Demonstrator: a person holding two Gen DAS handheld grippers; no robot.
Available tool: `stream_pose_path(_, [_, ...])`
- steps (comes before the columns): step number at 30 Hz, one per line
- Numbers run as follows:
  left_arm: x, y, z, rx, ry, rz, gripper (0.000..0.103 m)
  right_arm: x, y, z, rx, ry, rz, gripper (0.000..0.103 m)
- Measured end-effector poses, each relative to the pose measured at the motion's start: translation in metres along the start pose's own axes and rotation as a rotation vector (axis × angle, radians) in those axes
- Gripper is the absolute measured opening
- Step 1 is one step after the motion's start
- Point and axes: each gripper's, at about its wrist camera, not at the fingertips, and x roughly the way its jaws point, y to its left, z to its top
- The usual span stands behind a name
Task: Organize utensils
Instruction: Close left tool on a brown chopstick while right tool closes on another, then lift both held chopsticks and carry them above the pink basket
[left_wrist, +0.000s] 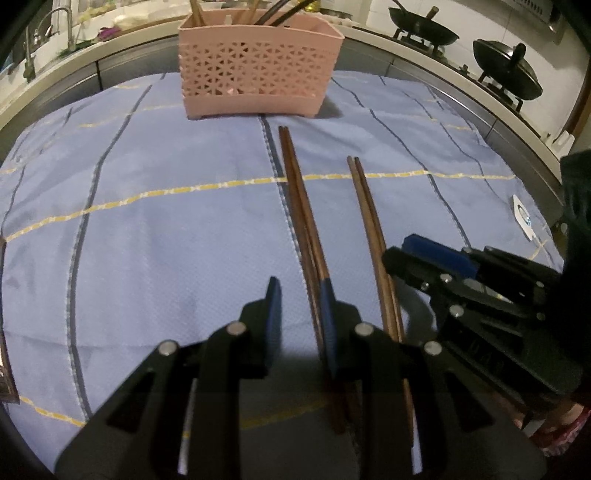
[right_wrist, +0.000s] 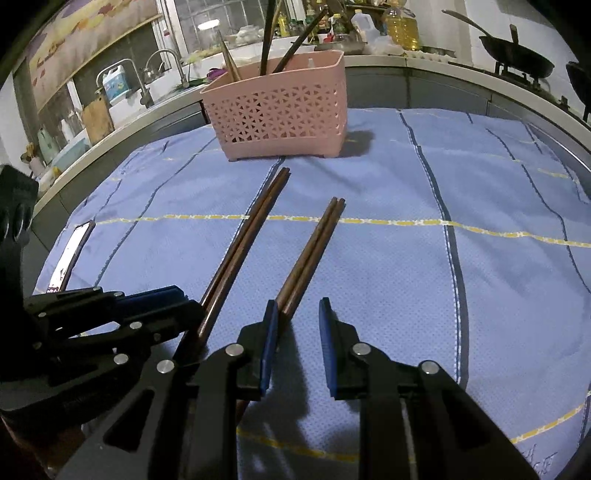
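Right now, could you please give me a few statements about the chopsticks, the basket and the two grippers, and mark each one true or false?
1. Two pairs of chopsticks lie on the blue cloth: the left pair and the right pair. True.
2. The pink basket is empty. False: several utensils already stand in it.
3. The left gripper is open. True.
4. The right gripper is shut on the right pair. False: it is open, with that pair beside its left finger.
5. The basket lies tipped on its side. False: it stands upright at the far end of the cloth.
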Motion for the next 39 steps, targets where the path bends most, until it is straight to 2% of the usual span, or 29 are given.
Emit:
stream_pose_path(3, [0.001, -0.003, 0.002, 0.015, -0.001, 0.031, 0.021, 0.0, 0.0, 0.0, -0.003, 0.002, -0.003, 0.023])
stream_pose_path(4, [0.002, -0.004, 0.003, 0.019, 0.003, 0.037, 0.025, -0.001, -0.001, 0.0, -0.001, 0.002, -0.003, 0.023])
stream_pose_path(12, [0.006, -0.013, 0.004, 0.076, -0.003, 0.093, 0.024, 0.004, 0.003, 0.0, -0.003, 0.006, 0.003, 0.023])
stream_pose_path(15, [0.006, -0.009, 0.006, 0.071, -0.001, 0.087, 0.023, 0.004, 0.005, -0.001, -0.018, 0.003, -0.003, 0.023])
stream_pose_path(17, [0.005, -0.005, 0.005, 0.066, -0.005, 0.096, 0.012, 0.004, 0.003, 0.0, -0.012, 0.004, -0.001, 0.023])
stream_pose_path(19, [0.004, 0.0, 0.004, 0.051, -0.005, 0.089, 0.007, 0.004, 0.001, 0.0, -0.011, 0.004, -0.006, 0.023])
stream_pose_path(33, [-0.026, 0.042, -0.028, -0.029, -0.008, 0.1, 0.007, 0.012, 0.004, 0.009, -0.023, 0.002, -0.037, 0.023])
stream_pose_path(39, [-0.023, 0.044, -0.022, -0.014, -0.009, 0.104, 0.007, 0.012, 0.006, 0.008, -0.024, 0.001, -0.047, 0.023])
